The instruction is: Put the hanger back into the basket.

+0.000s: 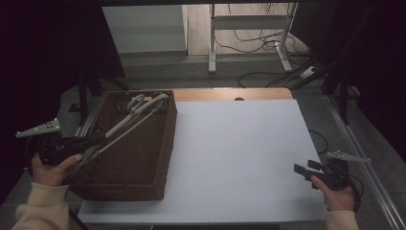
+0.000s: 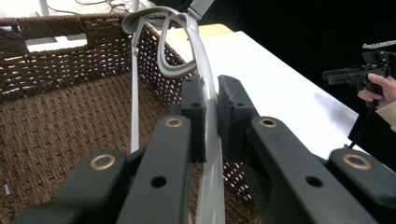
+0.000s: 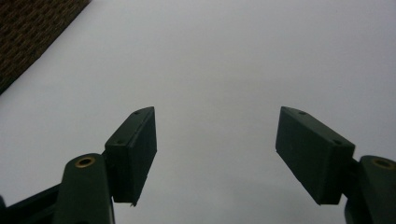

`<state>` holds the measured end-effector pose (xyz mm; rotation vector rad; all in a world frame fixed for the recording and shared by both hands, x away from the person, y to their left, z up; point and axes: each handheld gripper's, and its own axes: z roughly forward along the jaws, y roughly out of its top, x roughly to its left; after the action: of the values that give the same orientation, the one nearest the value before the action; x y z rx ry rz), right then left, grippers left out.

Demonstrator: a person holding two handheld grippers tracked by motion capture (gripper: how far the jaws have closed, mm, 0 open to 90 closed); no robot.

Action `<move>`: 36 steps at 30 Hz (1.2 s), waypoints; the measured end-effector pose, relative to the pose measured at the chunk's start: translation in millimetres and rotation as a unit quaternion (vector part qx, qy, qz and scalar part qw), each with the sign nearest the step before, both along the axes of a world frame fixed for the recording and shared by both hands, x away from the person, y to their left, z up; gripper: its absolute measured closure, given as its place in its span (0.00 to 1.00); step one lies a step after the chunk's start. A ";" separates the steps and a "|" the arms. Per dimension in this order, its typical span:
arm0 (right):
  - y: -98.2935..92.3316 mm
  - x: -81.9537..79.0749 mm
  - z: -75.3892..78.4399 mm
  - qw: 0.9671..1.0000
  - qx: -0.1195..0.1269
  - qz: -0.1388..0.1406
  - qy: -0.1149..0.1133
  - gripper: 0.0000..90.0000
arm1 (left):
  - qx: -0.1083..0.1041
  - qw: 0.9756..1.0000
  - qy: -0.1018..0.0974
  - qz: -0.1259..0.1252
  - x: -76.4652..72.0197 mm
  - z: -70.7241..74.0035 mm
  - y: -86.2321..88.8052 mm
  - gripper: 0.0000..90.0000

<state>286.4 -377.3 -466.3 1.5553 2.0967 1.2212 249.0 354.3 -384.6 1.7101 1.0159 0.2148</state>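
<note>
**Grey tongs clamped over the wicker basket**

The tongs (image 2: 205, 93) are pale grey and long, with two slim arms that join at a looped, rounded end far ahead of the jaws. One arm runs straight between the left gripper (image 2: 211, 100) pads, which are clenched on it; the other arm stands free just to the left of the jaws. The looped end lies over the far rim of the basket (image 1: 143, 158), and the whole tool slants above the basket's inside.

Counted: one pair of tongs, one basket, two grippers. The basket is dark brown woven wicker, rectangular, deep, with a cut-out handle slot in its far wall.

The right gripper (image 3: 215, 154) has its jaws released and wide apart, with nothing between them and bare white surface ahead.

The table (image 1: 239, 143) has a plain white top with a wooden strip along its far edge. Beyond it are a grey floor, a white metal frame and loose black cables; the room around is dark.
</note>
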 end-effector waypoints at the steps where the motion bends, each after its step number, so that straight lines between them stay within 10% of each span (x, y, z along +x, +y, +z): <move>1: -0.1 0.0 -0.1 1.000 0.000 0.000 0.000 0.32 | -0.002 1.000 0.001 -0.001 1.0 -1.9 0.3 0.91; 19: 2.1 1.0 -1.6 1.000 -0.001 0.018 0.006 0.31 | 0.001 0.999 0.032 -0.012 16.1 -44.9 9.4 0.89; 23: 2.1 1.1 -2.1 1.000 0.000 0.021 0.008 0.31 | -0.005 0.999 0.043 0.014 14.8 -47.1 13.8 0.57; 36: 14.3 11.9 -3.1 0.999 0.000 0.052 0.006 0.30 | 0.062 0.998 0.014 0.011 -5.3 -32.1 -29.6 0.32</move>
<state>298.3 -363.0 -469.4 1.4737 2.2103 1.2476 243.7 324.7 -416.7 1.8195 1.0617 0.2730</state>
